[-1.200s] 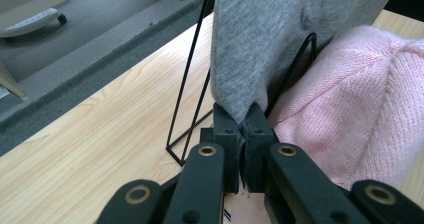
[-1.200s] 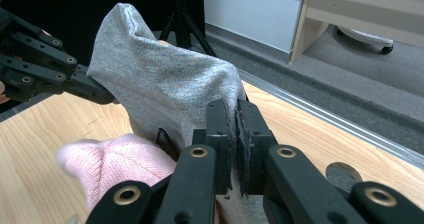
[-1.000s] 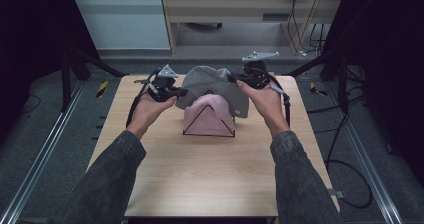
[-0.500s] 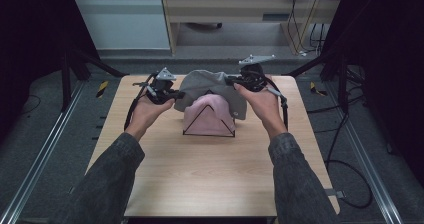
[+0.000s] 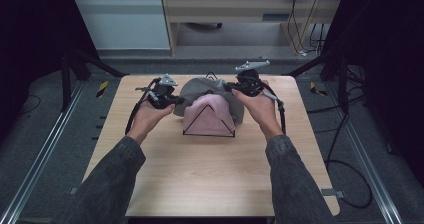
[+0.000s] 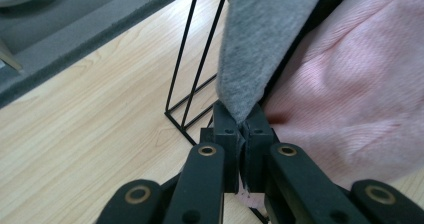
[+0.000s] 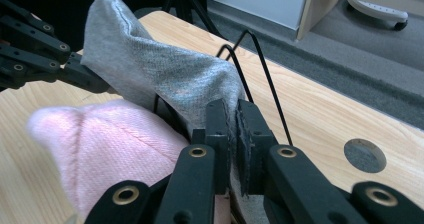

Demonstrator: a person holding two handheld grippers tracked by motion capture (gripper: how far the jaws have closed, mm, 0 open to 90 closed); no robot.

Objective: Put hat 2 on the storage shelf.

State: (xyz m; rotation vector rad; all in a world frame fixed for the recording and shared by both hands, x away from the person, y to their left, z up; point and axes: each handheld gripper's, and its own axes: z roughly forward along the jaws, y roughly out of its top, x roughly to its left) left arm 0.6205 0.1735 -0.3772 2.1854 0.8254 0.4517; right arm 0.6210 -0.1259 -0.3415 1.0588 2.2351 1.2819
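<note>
On the pale wooden surface (image 5: 200, 184), a grey cloth (image 5: 200, 86) is stretched over a wire rack (image 5: 208, 134), above a pink cloth (image 5: 207, 116). An edge is pinched by each of the left tongs (image 6: 241, 126) and right tongs (image 7: 234, 121), so it can be draped evenly.

Standing on the table (image 5: 210, 174), between left gripper (image 5: 172, 100) and right gripper (image 5: 231, 87): wire rack (image 5: 208, 126). Draping over rack's near part: one towel (image 5: 207, 119). Hanging just behind and above it, stretching from one gripper's closed jaws across to the other's: second towel (image 5: 200, 88). Lying near side of both grippers: open tabletop.
</note>
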